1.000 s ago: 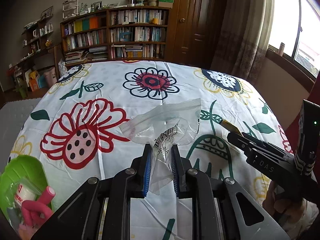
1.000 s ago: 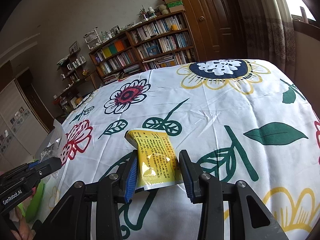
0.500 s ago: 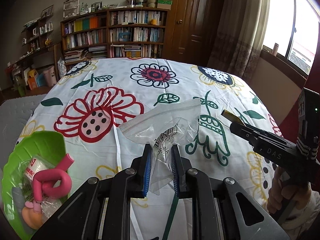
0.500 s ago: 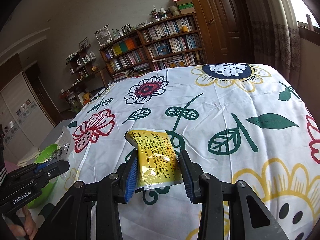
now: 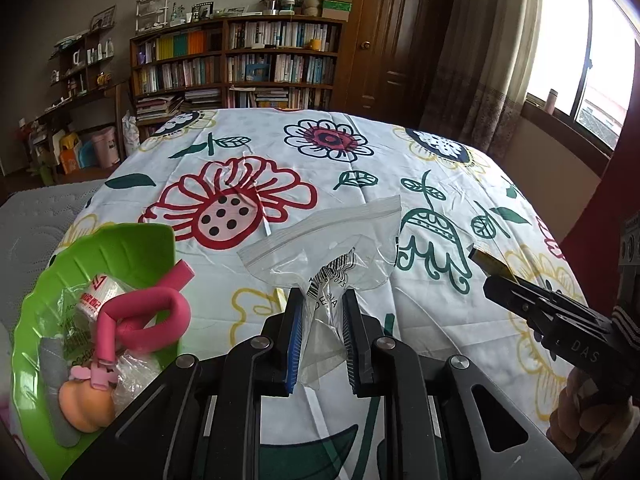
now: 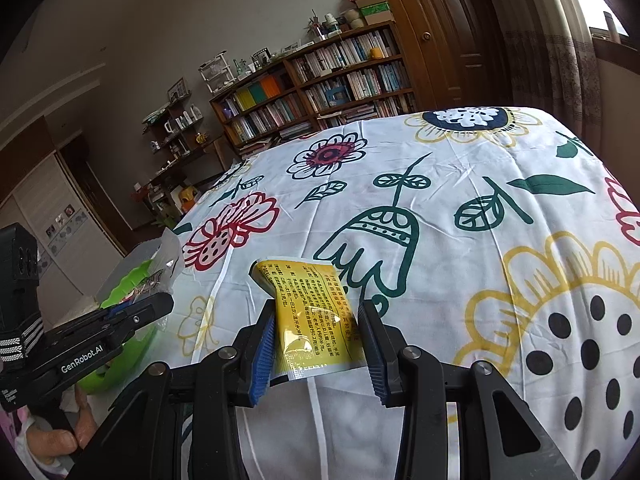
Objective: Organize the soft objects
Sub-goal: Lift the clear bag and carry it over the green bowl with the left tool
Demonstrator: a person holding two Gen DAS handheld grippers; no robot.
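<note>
My left gripper (image 5: 320,300) is shut on a clear zip bag (image 5: 324,240) with a barcode label, held above the flowered cloth (image 5: 360,152). My right gripper (image 6: 316,312) is shut on a yellow printed sachet (image 6: 312,304), also lifted off the cloth. A green leaf-shaped tray (image 5: 132,244) lies at the lower left in the left wrist view. It holds a pink foam tube (image 5: 140,320), a peach-coloured soft toy (image 5: 84,408), a grey strip and small wrapped packs. The right gripper (image 5: 496,280) appears at the right of that view, the left gripper (image 6: 160,300) at the left of the right wrist view.
The flowered cloth (image 6: 440,184) covers a wide flat surface. Beyond it stand a bookcase (image 5: 240,64), a wooden door (image 5: 400,32) and curtains by a window. A grey quilted surface (image 5: 36,232) borders the tray side. A person's hand (image 5: 576,412) grips the right tool.
Both grippers have drawn back toward the near edge with their loads. The green tray has come further into the left wrist view, and the tray's edge now shows in the right wrist view.
</note>
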